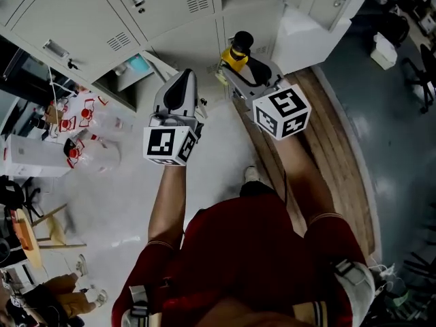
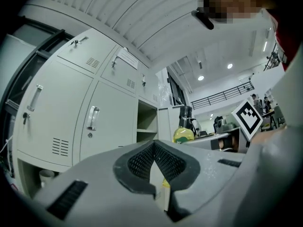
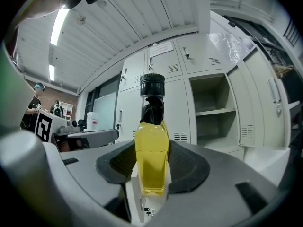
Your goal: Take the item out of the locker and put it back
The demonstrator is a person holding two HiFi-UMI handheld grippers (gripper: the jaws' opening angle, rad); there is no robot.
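Observation:
A bottle of yellow liquid with a black cap stands upright between the pads of my right gripper, which is shut on its body. In the head view the bottle is held out in front of the grey lockers, in the right gripper. An open locker with a shelf and nothing on it is just right of the bottle. My left gripper hangs beside it on the left, shut with nothing in it; its pads meet. From there the bottle shows to the right.
Closed locker doors fill the top left. A low compartment stands open with a teal thing inside. Plastic bags with red print and a white box lie on the floor at left. A wooden strip runs along the right.

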